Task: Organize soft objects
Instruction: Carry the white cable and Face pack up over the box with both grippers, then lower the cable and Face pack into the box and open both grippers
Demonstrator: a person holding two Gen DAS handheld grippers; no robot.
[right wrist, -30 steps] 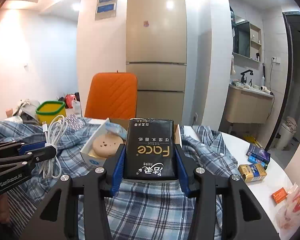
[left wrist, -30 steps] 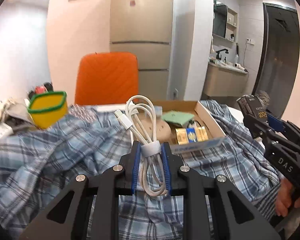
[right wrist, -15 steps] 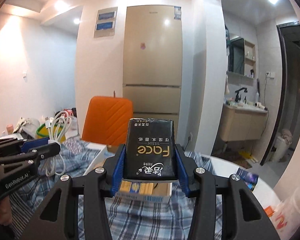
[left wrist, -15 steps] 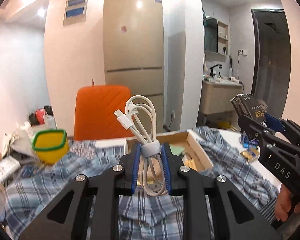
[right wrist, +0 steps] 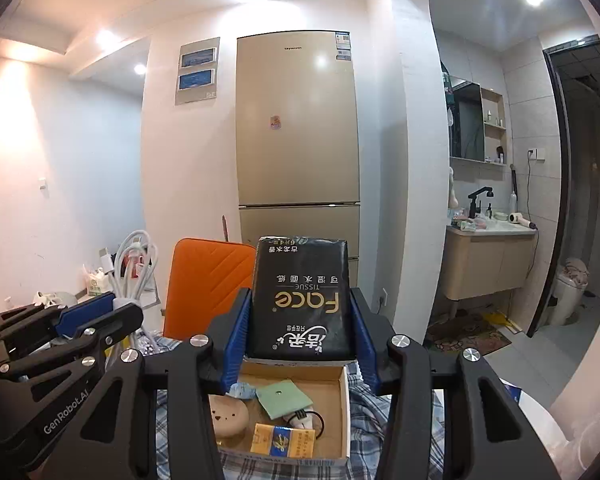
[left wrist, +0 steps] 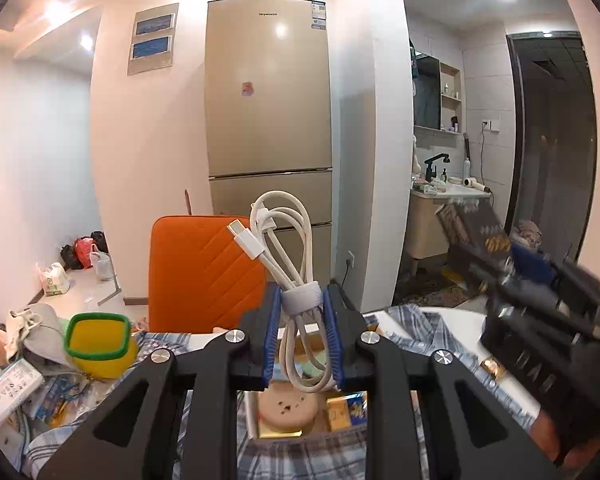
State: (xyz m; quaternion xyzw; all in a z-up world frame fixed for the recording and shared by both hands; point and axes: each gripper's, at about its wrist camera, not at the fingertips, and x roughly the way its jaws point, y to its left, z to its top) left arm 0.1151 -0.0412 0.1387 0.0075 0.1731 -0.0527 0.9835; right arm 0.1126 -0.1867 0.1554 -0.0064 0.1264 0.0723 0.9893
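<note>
My left hand-held gripper [left wrist: 303,334] is pinching a coiled white cable [left wrist: 288,264] at its strap, the loops standing upright above the blue pads. My right hand-held gripper [right wrist: 299,332] is clamped on a black tissue pack [right wrist: 300,300], held upright between its pads. Both are raised over the open cardboard box [right wrist: 346,408], which sits on a blue plaid cloth [right wrist: 364,412] spread over the counter. Inside the box I see a round tan cushion with a face [right wrist: 228,414] at the left, a green square pouch [right wrist: 284,398] toward the middle, a yellow and blue packet [right wrist: 282,442] at the front edge, and a small dark hair tie [right wrist: 314,420] beside the pouch. From the left wrist view, a yellow tub with a green rim [left wrist: 98,340] stands off to the left among clutter; I cannot tell what it holds. An orange chair [left wrist: 204,272] stands behind the counter.
</note>
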